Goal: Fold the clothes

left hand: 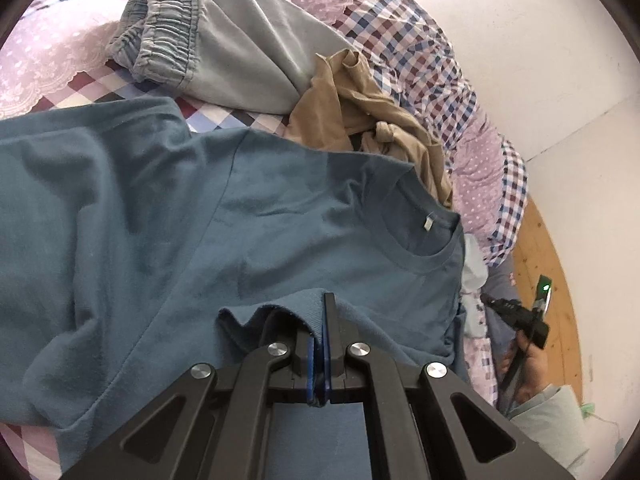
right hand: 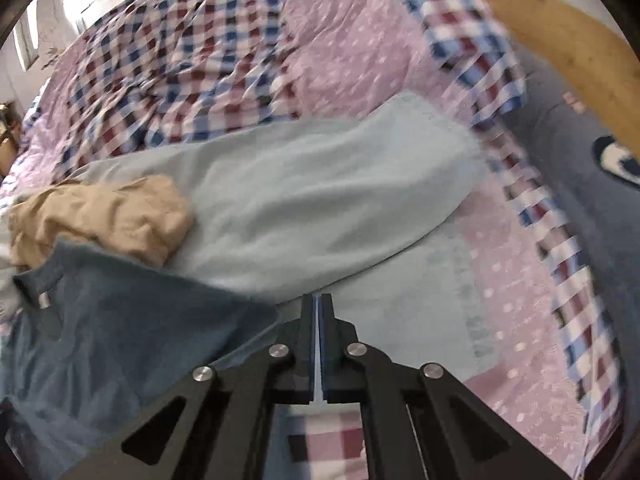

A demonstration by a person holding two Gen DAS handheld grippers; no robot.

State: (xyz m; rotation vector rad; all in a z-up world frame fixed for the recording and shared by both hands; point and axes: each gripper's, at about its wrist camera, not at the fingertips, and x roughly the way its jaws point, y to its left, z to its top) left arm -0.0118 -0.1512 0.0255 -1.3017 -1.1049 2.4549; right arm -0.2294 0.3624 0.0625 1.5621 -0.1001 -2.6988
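Both hand-held grippers are clenched: left (left hand: 322,312) grasping the blue T-shirt's (left hand: 256,216) hem, right (right hand: 317,312) on nothing.

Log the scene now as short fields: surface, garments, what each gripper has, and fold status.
surface: bed with checked and lilac quilt
garment in work: blue T-shirt, spread out, collar toward the tan garment
other garments: light grey trousers beyond it; tan garment crumpled beside the collar
left gripper: shut on a raised edge of the blue T-shirt
right gripper: shut, nothing between the jaws, over the light grey trousers
fold status: no finished fold visible on the T-shirt; trousers and tan garment unfolded
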